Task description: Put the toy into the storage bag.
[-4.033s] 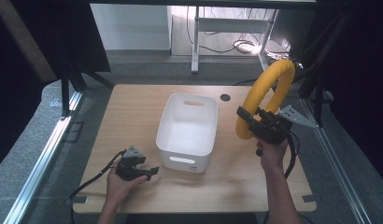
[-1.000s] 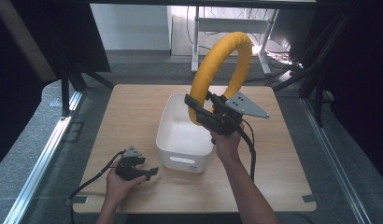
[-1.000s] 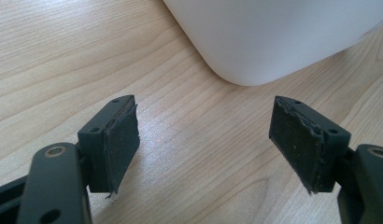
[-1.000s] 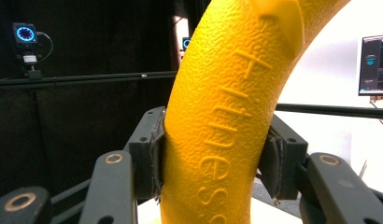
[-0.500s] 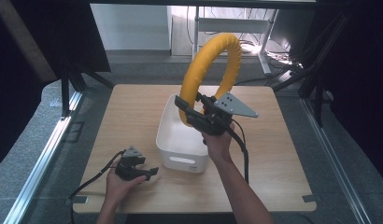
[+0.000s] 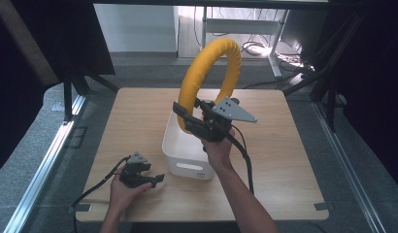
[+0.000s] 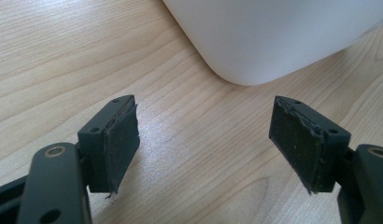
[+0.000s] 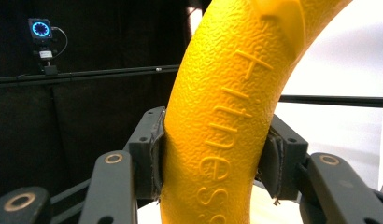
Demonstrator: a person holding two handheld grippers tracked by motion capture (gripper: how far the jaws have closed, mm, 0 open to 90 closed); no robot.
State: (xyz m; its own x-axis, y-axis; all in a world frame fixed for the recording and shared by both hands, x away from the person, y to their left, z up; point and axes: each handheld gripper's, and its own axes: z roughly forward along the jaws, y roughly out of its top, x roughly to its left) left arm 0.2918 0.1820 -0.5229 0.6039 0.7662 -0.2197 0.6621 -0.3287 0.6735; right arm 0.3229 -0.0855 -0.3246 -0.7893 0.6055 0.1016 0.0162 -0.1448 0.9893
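Right gripper (image 6: 183,118) clamps the yellow ring (image 6: 210,73) upright over the white bin (image 6: 175,145).

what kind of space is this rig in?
Likely a lab recording cell: a bare wooden table ringed by black curtains, a desk with loose cables behind, and a small glowing device mounted on a rail.

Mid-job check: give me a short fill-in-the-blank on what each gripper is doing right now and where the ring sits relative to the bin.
1. The right gripper is shut on a ring whose colour is ____.
2. In the high view the ring is held above the ____ bin.
3. The left gripper has its jaws ____, with nothing between them.
4. The bin stands on a table made of ____.

Missing words: yellow; white; open; wood
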